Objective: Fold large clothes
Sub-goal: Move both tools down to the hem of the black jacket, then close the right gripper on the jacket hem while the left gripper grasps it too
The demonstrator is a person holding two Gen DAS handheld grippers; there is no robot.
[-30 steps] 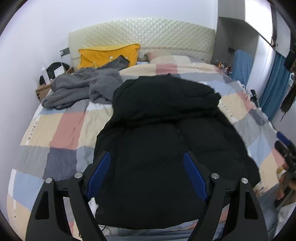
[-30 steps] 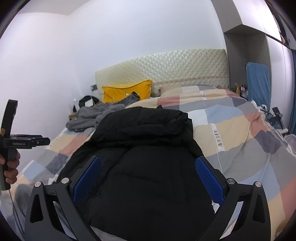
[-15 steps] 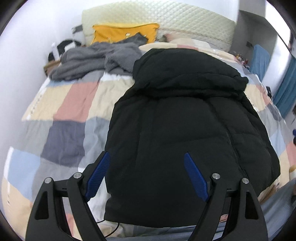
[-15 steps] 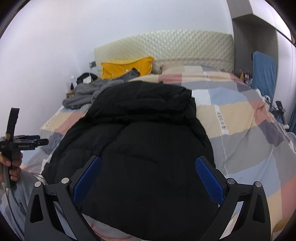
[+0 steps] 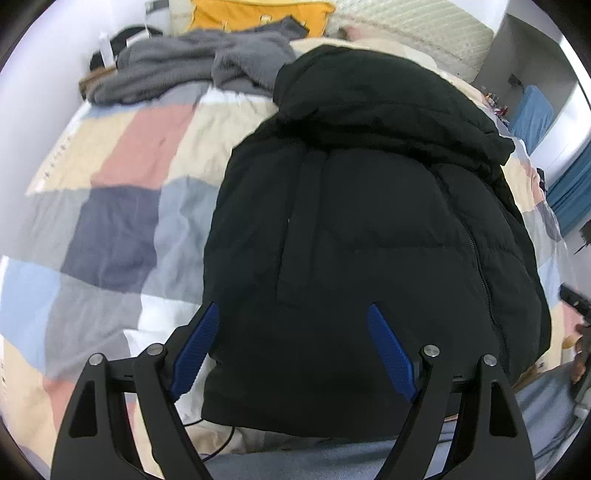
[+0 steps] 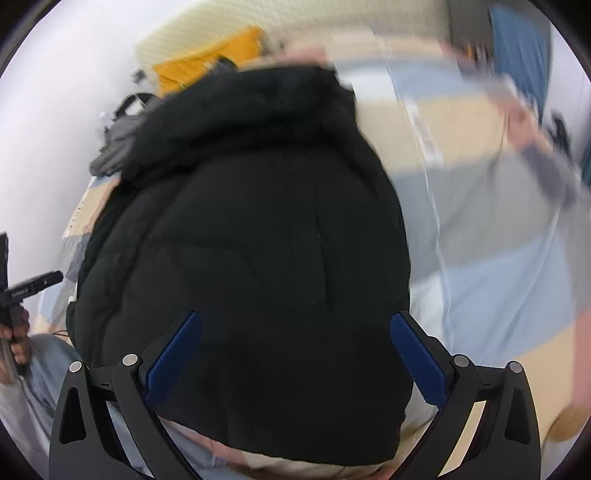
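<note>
A large black puffer jacket (image 5: 369,221) lies flat on the bed, hood toward the headboard and hem at the near edge. My left gripper (image 5: 293,317) is open and empty, hovering over the hem's left part. My right gripper (image 6: 293,325) is open and empty above the hem's right part, where the jacket (image 6: 258,221) fills the blurred right wrist view. The left gripper also shows at the left edge of the right wrist view (image 6: 22,288), and the right gripper at the right edge of the left wrist view (image 5: 576,306).
The bed has a checked patchwork cover (image 5: 118,192). A grey fleece garment (image 5: 192,62) lies crumpled at the far left near a yellow pillow (image 5: 258,14). A thin dark cable (image 5: 218,443) runs under the hem. Blue curtains (image 5: 569,192) hang at right.
Both grippers have moved forward and tilted down toward the jacket's hem. The jacket fills more of each view. The right wrist view is now motion-blurred.
</note>
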